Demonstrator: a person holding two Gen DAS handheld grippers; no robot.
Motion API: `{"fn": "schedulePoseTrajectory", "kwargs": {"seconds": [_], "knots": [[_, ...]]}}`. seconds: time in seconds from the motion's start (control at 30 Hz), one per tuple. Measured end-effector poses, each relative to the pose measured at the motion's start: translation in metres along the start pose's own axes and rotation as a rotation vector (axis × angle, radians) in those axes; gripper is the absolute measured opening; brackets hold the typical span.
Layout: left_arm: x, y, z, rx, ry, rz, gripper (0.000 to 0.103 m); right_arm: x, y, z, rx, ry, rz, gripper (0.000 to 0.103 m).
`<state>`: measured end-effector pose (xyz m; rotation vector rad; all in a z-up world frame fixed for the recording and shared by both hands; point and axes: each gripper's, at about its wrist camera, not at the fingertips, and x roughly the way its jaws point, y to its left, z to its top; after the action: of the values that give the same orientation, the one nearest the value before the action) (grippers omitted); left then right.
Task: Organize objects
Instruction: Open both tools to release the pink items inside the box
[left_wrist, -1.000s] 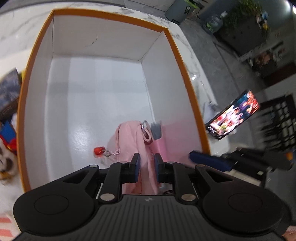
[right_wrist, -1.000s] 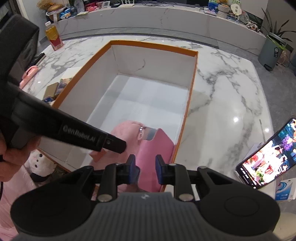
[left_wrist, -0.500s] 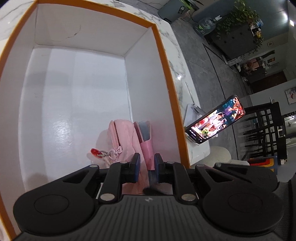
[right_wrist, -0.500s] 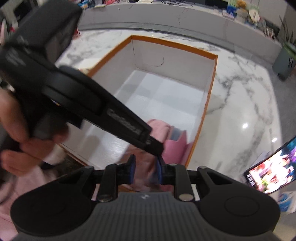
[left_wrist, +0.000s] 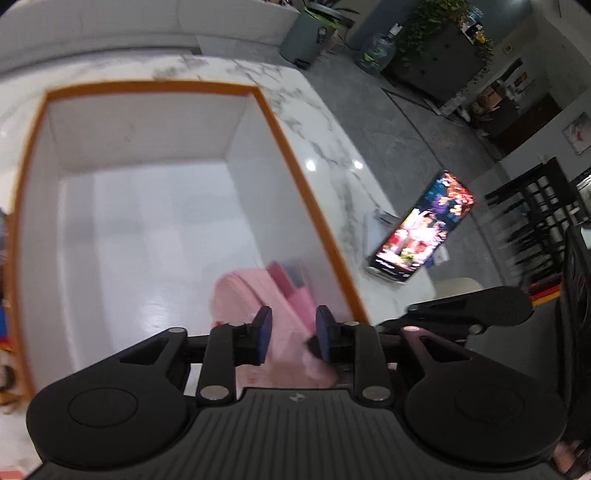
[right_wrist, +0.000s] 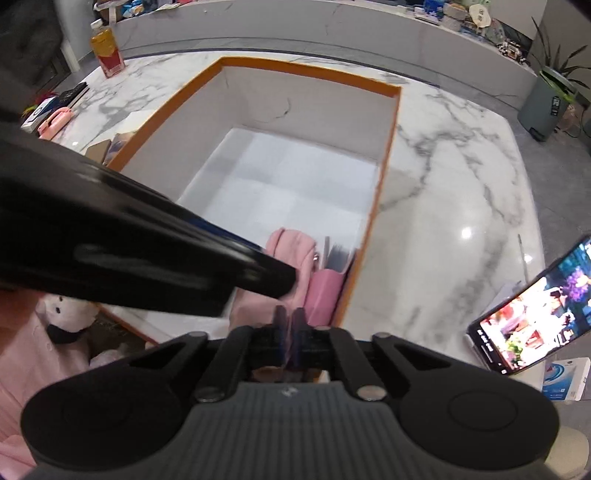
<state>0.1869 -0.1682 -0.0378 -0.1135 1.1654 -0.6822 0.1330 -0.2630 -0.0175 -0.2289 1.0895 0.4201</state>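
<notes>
A large box (right_wrist: 384, 155) with an orange rim and white inside stands on a marble worktop (right_wrist: 450, 177). In its near right corner lies a pink pouch (right_wrist: 291, 251), slumped against the right wall, with a darker pink case (right_wrist: 327, 291) standing between it and that wall; grey sheets stick up out of the case.

The left gripper (left_wrist: 291, 332) hangs over that corner, tilted down into the box. Its jaws have just been opening and now stand a little apart, with pink fabric of the pouch seen between the blue pads (left_wrist: 264, 334); the blur hides whether the pads touch it. In the right wrist view this gripper crosses from the left as a long black arm whose tip sits against the pouch.

The right gripper (right_wrist: 290, 325) is at the near edge of the box, just over the pouch and case. Its jaws are pressed together, having just closed; a thin strip of pink shows at the pads, but whether they pinch the fabric cannot be told.

A phone (right_wrist: 532, 314) with a lit screen leans on the worktop to the right of the box, well apart from it. At the far left of the worktop stands a bottle (right_wrist: 106, 51) with a red label. A soft toy (right_wrist: 70, 317) sits near the box's near left side.
</notes>
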Motion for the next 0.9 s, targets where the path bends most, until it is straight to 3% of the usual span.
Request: {"fn": "schedulePoseTrajectory", "kwargs": {"seconds": [0.2, 0.3, 0.5, 0.6, 0.9], "knots": [[0.017, 0.02, -0.005, -0.065, 0.055, -0.005, 0.031, -0.003, -0.002, -0.003, 0.012, -0.004, 0.009, 0.001], [0.023, 0.023, -0.007, -0.076, 0.043, -0.02, 0.03, -0.003, -0.002, -0.004, 0.01, -0.008, 0.011, 0.001], [0.022, 0.005, -0.002, 0.004, 0.026, 0.032, 0.015, 0.001, 0.0, -0.001, 0.02, -0.006, 0.019, 0.001], [0.024, -0.001, -0.002, 0.04, 0.037, 0.063, 0.015, 0.002, 0.001, -0.002, 0.01, -0.009, 0.02, 0.001], [0.022, 0.011, -0.003, -0.036, 0.025, 0.011, 0.02, 0.0, 0.006, -0.001, -0.012, -0.018, 0.01, 0.005]]}}
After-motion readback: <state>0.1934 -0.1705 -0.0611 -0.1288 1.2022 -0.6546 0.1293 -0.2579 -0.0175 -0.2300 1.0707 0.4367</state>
